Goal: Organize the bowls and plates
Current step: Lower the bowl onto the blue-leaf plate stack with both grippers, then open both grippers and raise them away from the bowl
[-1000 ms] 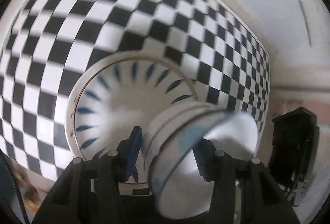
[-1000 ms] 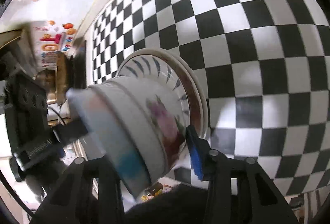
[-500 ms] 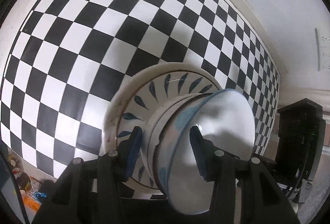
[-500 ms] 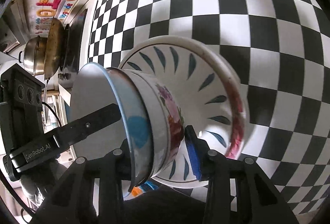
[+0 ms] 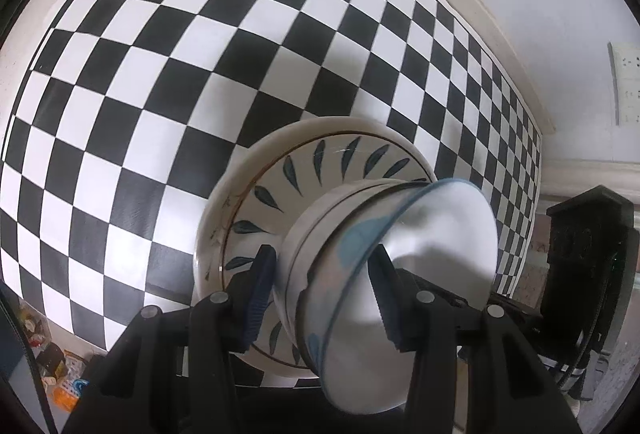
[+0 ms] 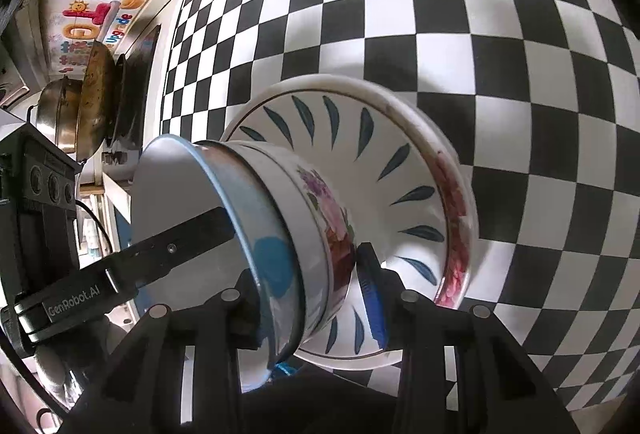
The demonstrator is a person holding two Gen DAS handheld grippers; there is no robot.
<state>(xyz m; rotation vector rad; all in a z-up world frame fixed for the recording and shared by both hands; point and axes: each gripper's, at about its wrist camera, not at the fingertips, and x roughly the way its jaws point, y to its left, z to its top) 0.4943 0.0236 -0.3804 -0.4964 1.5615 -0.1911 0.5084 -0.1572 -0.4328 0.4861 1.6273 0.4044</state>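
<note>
The stack of two nested bowls, a blue-rimmed white bowl (image 5: pixel 420 274) (image 6: pixel 192 202) seated inside a white ceramic bowl with pink flower print (image 6: pixel 320 222) (image 5: pixel 316 234), sits at the centre of a wide white plate painted with dark blue leaf strokes (image 5: pixel 304 174) (image 6: pixel 360 138). That plate lies in a second white plate with a red floral rim (image 6: pixel 456 194), only its edge showing. The whole stack rests on the black-and-white chequered bench (image 5: pixel 160 74) (image 6: pixel 480 34).

Left tongs (image 5: pixel 320 294): clamped across the wall of the bowls, one blue-padded finger (image 5: pixel 260 290) outside against the flowered bowl, the other inside the blue-rimmed bowl.

Right tongs (image 6: pixel 316 294): clamped on the opposite side of the same bowls, the blue pad (image 6: pixel 372 298) pressed to the outer wall, the other finger inside. In the right wrist view the left tool's black finger reaches into the blue-rimmed bowl.

Surroundings: a white wall with a socket plate (image 5: pixel 626 82) beyond the bench edge; a metal wok and pot (image 6: pixel 80 102) standing near the bench end; colourful stickers on the wall (image 6: pixel 92 22) above them.
</note>
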